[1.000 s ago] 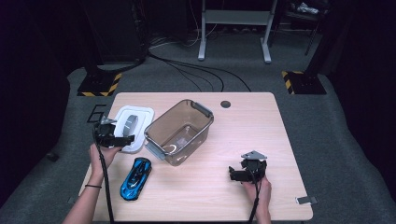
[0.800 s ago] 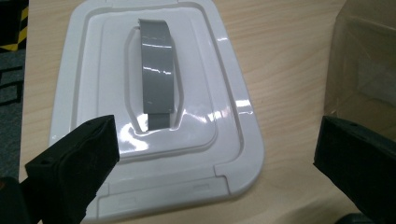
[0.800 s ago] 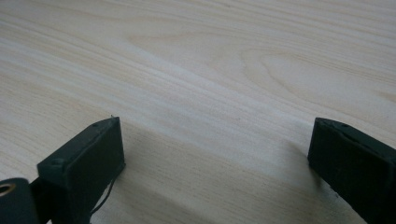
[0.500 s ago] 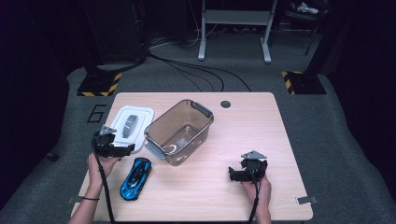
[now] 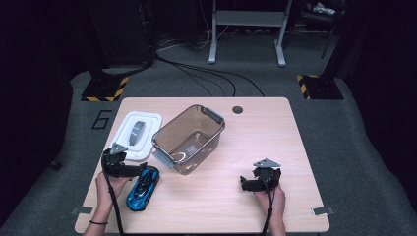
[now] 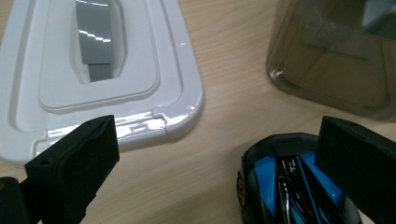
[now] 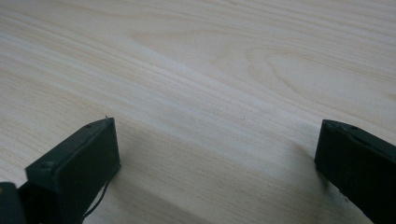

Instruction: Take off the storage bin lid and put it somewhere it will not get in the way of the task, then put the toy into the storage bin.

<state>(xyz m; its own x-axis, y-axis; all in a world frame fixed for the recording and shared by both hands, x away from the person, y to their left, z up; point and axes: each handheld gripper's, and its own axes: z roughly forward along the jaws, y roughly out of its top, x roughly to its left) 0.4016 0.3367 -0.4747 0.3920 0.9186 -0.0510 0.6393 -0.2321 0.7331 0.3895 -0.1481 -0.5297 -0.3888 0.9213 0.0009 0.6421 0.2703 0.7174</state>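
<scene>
A blue and black toy car (image 5: 143, 187) (image 6: 292, 186) lies near the table's front left. My left gripper (image 5: 132, 170) (image 6: 215, 158) hangs open just behind the car's rear end; one jaw overlaps the car's edge in the left gripper view and nothing sits between the jaws. A clear brown plastic bin (image 5: 189, 138) (image 6: 334, 56) stands empty at the table's middle. Its white lid (image 5: 136, 133) (image 6: 93, 70) with a grey handle lies flat to the left of the bin. At the front right, my right gripper (image 5: 248, 183) (image 7: 215, 163) rests open over bare wood.
The light wooden table (image 5: 255, 147) has a round cable hole (image 5: 237, 109) near its far edge. On the dark floor beyond lie cables, yellow-black striped feet (image 5: 103, 91) and a metal stand (image 5: 246, 29).
My left gripper has come back from over the white lid toward the front, and now sits by the blue car. The right gripper has stayed put.
</scene>
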